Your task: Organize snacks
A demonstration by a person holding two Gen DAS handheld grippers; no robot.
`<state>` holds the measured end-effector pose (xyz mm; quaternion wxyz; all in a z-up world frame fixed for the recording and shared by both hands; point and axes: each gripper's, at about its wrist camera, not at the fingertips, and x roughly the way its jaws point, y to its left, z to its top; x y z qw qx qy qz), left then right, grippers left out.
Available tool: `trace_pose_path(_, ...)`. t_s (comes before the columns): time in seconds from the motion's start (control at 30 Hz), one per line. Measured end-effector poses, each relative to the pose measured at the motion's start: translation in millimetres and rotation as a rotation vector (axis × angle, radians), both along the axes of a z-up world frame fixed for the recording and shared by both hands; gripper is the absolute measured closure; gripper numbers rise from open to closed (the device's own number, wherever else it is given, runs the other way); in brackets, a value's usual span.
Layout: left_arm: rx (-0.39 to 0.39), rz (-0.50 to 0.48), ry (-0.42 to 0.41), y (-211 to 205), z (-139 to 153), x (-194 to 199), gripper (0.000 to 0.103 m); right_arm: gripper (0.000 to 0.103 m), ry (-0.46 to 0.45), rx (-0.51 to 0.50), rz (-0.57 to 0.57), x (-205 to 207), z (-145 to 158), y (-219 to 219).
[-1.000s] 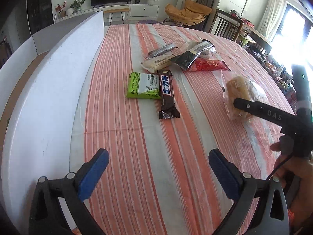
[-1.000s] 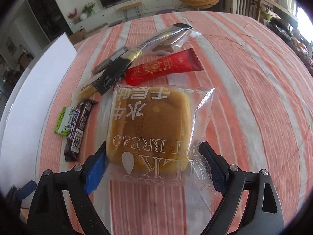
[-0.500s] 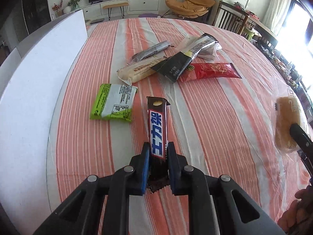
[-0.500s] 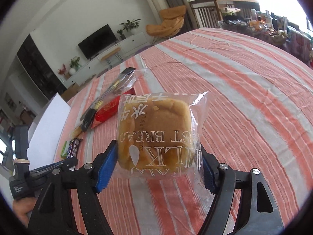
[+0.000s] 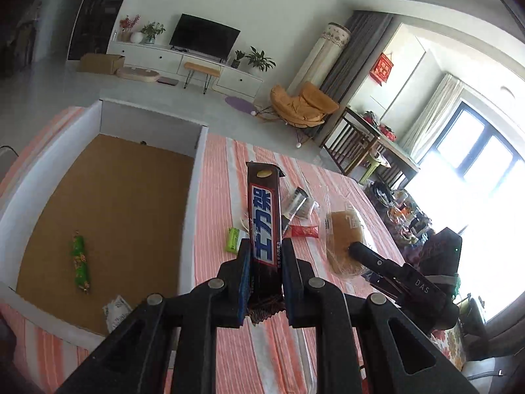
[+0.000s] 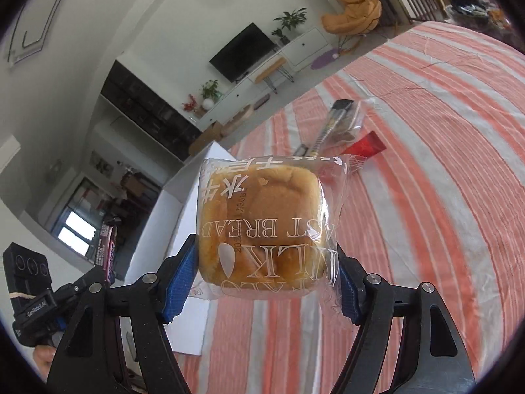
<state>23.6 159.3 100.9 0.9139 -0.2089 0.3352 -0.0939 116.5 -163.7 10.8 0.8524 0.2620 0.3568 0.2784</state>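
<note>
Left gripper point(image 5: 265, 274), lower centre, clamps an upright chocolate bar point(image 5: 264, 220) above the striped table point(image 5: 216, 197). Right gripper point(image 6: 267, 275) grips a bagged bread point(image 6: 262, 226) at frame centre. White box point(image 5: 108, 197) at left holds a green snack point(image 5: 79, 262).

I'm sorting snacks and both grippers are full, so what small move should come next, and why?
Probably swing the left gripper left over the box and release. It is shut on the chocolate bar, held above the table, and the box's open floor lies beside it. The right gripper, holding the bread, could follow.
</note>
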Motion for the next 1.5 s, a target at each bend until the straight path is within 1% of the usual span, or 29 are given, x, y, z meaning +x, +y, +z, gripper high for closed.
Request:
trace_pose_path(0.03, 0.023, 0.06, -0.007, 21.3, 5.7, -3.8, 0.087, 0.027, -0.021, -0.003, 0.061, 1.4, 16.1, 27.6)
trace_pose_path(0.1, 0.09, 0.178, -0.01, 57.0, 6.4, -7.5, 0.087, 0.027, -0.043, -0.015, 0.168, 5.6, 39.5, 81.3)
trace_pose_path(0.13, 0.13, 0.234, 0.01, 72.5, 2.9, -6.6, 0.087, 0.025, -0.043, -0.023, 0.218, 9.7, 46.8, 108.5)
trace_pose_path(0.17, 0.165, 0.285, 0.035, 87.0, -3.9, -4.5, 0.084, 0.023, -0.034, -0.035, 0.258, 14.5, 50.0, 133.5)
trace_pose_path(0.2, 0.185, 0.335, 0.06, 101.5, -12.6, -3.0, 0.081, 0.02, -0.019, -0.051, 0.293, 19.5, 50.4, 156.3)
trace_pose_path(0.23, 0.189, 0.371, 0.083, 113.2, -24.1, 0.1, 0.071, 0.02, -0.001, -0.072, 0.319, 23.9, 48.4, 176.5)
trace_pose_path(0.27, 0.188, 0.398, 0.109, 121.8, -33.2, 1.9, 0.058, 0.02, 0.02, -0.092, 0.34, 27.4, 46.3, 191.2)
trace_pose_path(0.33, 0.166, 0.438, 0.132, 131.8, -45.9, -1.5, 0.051, 0.02, 0.053, -0.098, 0.356, 29.1, 42.3, 202.4)
trace_pose_path(0.4, 0.162, 0.42, 0.12, 124.9, -51.8, -3.8, 0.046, 0.021, 0.027, -0.071, 0.329, 25.0, 42.6, 187.4)
trace_pose_path(0.43, 0.172, 0.397, 0.109, 114.1, -53.5, -2.8, 0.043, 0.021, 0.005, -0.08, 0.302, 23.4, 41.0, 174.5)
trace_pose_path(0.5, 0.183, 0.317, 0.085, 83.6, -51.7, 0.6, 0.041, 0.018, -0.017, -0.149, 0.195, 24.7, 28.0, 138.4)
trace_pose_path(0.53, 0.181, 0.256, 0.071, 60.6, -49.7, 3.3, 0.036, 0.017, -0.011, -0.202, 0.126, 27.8, 15.9, 115.9)
trace_pose_path(0.57, 0.178, 0.189, 0.056, 34.8, -47.0, 5.5, 0.03, 0.017, 0.008, -0.275, 0.052, 32.0, -1.1, 91.0)
trace_pose_path(0.6, 0.176, 0.126, 0.045, 12.1, -48.3, 8.3, 0.026, 0.017, 0.04, -0.363, -0.027, 36.2, -21.4, 67.1)
trace_pose_path(0.63, 0.174, 0.052, 0.038, -14.1, -45.5, 8.3, 0.02, 0.017, 0.083, -0.458, -0.113, 39.6, -41.4, 41.5)
trace_pose_path(0.67, 0.17, -0.022, 0.036, -42.0, -47.0, 12.8, 0.016, 0.017, 0.124, -0.532, -0.183, 42.7, -62.9, 15.4)
trace_pose_path(0.73, 0.162, -0.159, 0.067, -90.9, -61.8, 27.3, 0.015, 0.017, 0.201, -0.618, -0.275, 44.5, -98.6, -30.4)
trace_pose_path(0.8, 0.174, -0.224, 0.102, -131.2, -89.9, 49.2, 0.015, 0.017, 0.251, -0.647, -0.334, 47.0, -118.1, -65.4)
trace_pose_path(0.83, 0.187, -0.231, 0.121, -148.3, -105.5, 62.8, 0.015, 0.017, 0.258, -0.647, -0.352, 49.0, -123.6, -76.7)
trace_pose_path(0.87, 0.207, -0.227, 0.146, -163.6, -121.0, 80.5, 0.015, 0.016, 0.24, -0.656, -0.37, 51.4, -124.9, -83.0)
trace_pose_path(0.93, 0.253, -0.197, 0.188, -189.8, -151.9, 116.5, 0.015, 0.016, 0.203, -0.706, -0.382, 60.8, -124.3, -86.8)
trace_pose_path(1.03, 0.327, -0.131, 0.194, -206.8, -188.1, 156.9, 0.015, 0.016, 0.19, -0.734, -0.396, 83.9, -127.1, -88.0)
trace_pose_path(1.1, 0.383, -0.106, 0.199, -212.4, -206.1, 176.3, 0.015, 0.01, 0.165, -0.73, -0.415, 95.1, -129.9, -91.5)
trace_pose_path(1.17, 0.447, -0.096, 0.209, -219.1, -223.1, 189.5, 0.013, 0.007, 0.172, -0.719, -0.417, 103.5, -133.6, -94.5)
trace_pose_path(1.2, 0.478, -0.094, 0.21, -223.7, -223.2, 192.6, 0.011, 0.007, 0.17, -0.718, -0.414, 103.5, -133.4, -95.2)
trace_pose_path(1.23, 0.479, -0.105, 0.209, -227.1, -225.9, 196.4, 0.011, 0.007, 0.17, -0.719, -0.413, 102.4, -134.3, -94.6)
trace_pose_path(1.27, 0.47, -0.11, 0.216, -228.3, -227.7, 199.3, 0.004, 0.007, 0.169, -0.721, -0.412, 102.2, -134.5, -94.5)
trace_pose_path(1.3, 0.47, -0.113, 0.228, -229.2, -229.7, 202.1, 0.0, 0.007, 0.17, -0.721, -0.412, 102.5, -134.8, -94.9)
trace_pose_path(1.5, 0.466, -0.113, 0.229, -225.9, -232.9, 209.4, 0.0, 0.007, 0.17, -0.721, -0.412, 102.5, -134.7, -94.8)
